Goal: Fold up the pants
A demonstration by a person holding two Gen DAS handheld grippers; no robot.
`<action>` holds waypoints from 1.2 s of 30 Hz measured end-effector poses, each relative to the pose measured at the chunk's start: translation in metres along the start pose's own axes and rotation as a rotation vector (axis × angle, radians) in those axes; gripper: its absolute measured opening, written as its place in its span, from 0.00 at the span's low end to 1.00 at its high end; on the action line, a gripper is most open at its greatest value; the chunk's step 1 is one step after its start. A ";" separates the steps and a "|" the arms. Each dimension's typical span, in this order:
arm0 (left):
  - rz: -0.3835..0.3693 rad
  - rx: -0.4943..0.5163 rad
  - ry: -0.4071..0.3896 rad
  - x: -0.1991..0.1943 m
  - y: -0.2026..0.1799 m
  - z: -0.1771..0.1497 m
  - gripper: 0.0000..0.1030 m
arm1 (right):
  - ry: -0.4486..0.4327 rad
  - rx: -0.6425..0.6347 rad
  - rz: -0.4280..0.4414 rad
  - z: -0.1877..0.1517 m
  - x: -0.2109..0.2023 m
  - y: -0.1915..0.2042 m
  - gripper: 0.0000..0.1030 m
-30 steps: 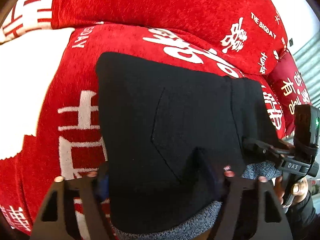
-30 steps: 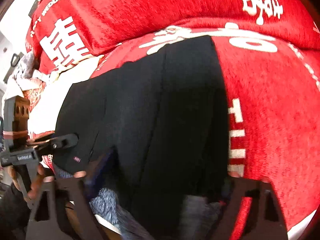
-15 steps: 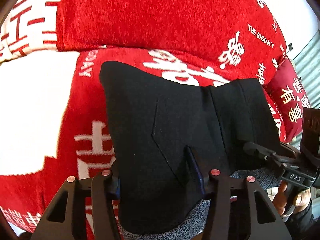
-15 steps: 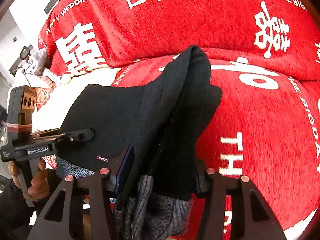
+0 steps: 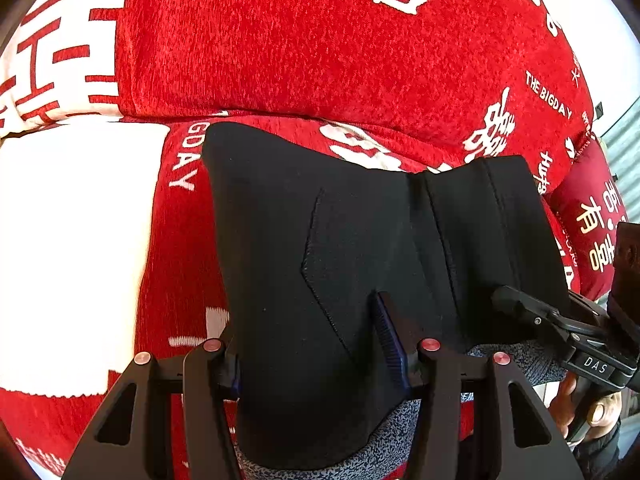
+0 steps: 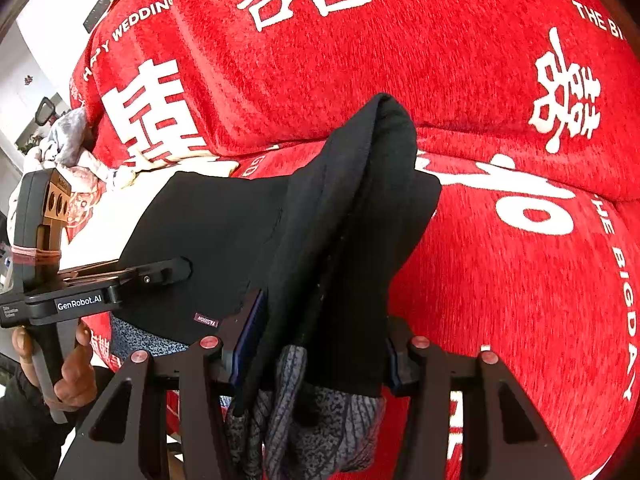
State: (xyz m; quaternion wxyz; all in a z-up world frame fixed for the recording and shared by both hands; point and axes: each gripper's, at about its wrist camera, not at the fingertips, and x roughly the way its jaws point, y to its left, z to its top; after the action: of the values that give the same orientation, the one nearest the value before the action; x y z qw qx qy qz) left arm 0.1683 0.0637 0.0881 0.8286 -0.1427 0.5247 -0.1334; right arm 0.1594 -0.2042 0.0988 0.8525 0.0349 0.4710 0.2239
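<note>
Black pants lie on the red cover, lifted higher than a second ago. Left gripper is clamped on their near edge; right gripper is clamped on bunched fabric. Only the right view shows the raised fold and "FASHION" tag.

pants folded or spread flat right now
Folded, partly. The pants are doubled over, black layers stacked above the grey lining. The left tool and right tool each grip an edge above the red sofa.
</note>
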 end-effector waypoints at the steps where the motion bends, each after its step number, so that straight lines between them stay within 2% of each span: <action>1: -0.004 -0.003 0.003 0.002 0.002 0.002 0.52 | 0.002 0.007 0.003 0.002 0.002 -0.002 0.53; 4: -0.010 -0.025 0.032 0.017 0.010 0.008 0.52 | 0.023 0.038 0.010 0.005 0.014 -0.011 0.53; 8: 0.017 -0.035 0.063 0.038 0.021 0.006 0.53 | 0.060 0.065 -0.012 0.004 0.036 -0.023 0.53; 11: -0.002 -0.055 0.063 0.042 0.030 0.002 0.59 | 0.076 0.115 -0.004 0.000 0.045 -0.039 0.53; 13: -0.005 -0.074 0.065 0.044 0.036 0.000 0.69 | 0.087 0.146 0.007 -0.002 0.049 -0.047 0.60; 15: -0.009 -0.093 0.070 0.045 0.041 -0.001 0.74 | 0.114 0.180 0.004 -0.003 0.052 -0.054 0.69; 17: -0.005 -0.105 0.072 0.038 0.044 -0.002 0.74 | 0.115 0.193 -0.003 -0.003 0.049 -0.055 0.69; 19: 0.011 -0.102 0.059 0.028 0.044 -0.004 0.74 | 0.083 0.177 -0.054 -0.002 0.036 -0.052 0.69; 22: 0.052 -0.089 0.009 0.003 0.044 -0.010 0.74 | -0.017 0.116 -0.138 -0.002 0.003 -0.037 0.70; 24: 0.037 -0.085 -0.024 -0.014 0.039 -0.016 0.74 | -0.076 0.026 -0.135 -0.005 -0.017 -0.017 0.75; 26: -0.004 -0.047 -0.041 -0.024 0.022 -0.022 0.74 | -0.095 -0.093 -0.096 -0.014 -0.027 0.006 0.79; 28: -0.014 0.022 -0.041 -0.023 -0.001 -0.029 0.74 | -0.071 -0.200 -0.057 -0.023 -0.024 0.026 0.79; 30: -0.005 0.097 -0.029 -0.014 -0.022 -0.035 0.74 | -0.027 -0.257 -0.076 -0.031 -0.011 0.034 0.79; 34: 0.051 0.102 0.073 0.024 -0.021 -0.044 0.74 | 0.069 -0.219 -0.047 -0.040 0.013 0.017 0.79; 36: 0.050 0.108 0.061 0.027 -0.020 -0.048 0.73 | 0.094 -0.173 -0.003 -0.044 0.021 0.005 0.79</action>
State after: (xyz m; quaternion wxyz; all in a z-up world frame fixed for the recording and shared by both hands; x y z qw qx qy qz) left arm 0.1342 0.0309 0.0532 0.8219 -0.0803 0.5449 -0.1451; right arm 0.1311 -0.1983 0.0590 0.8296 -0.0501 0.4895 0.2638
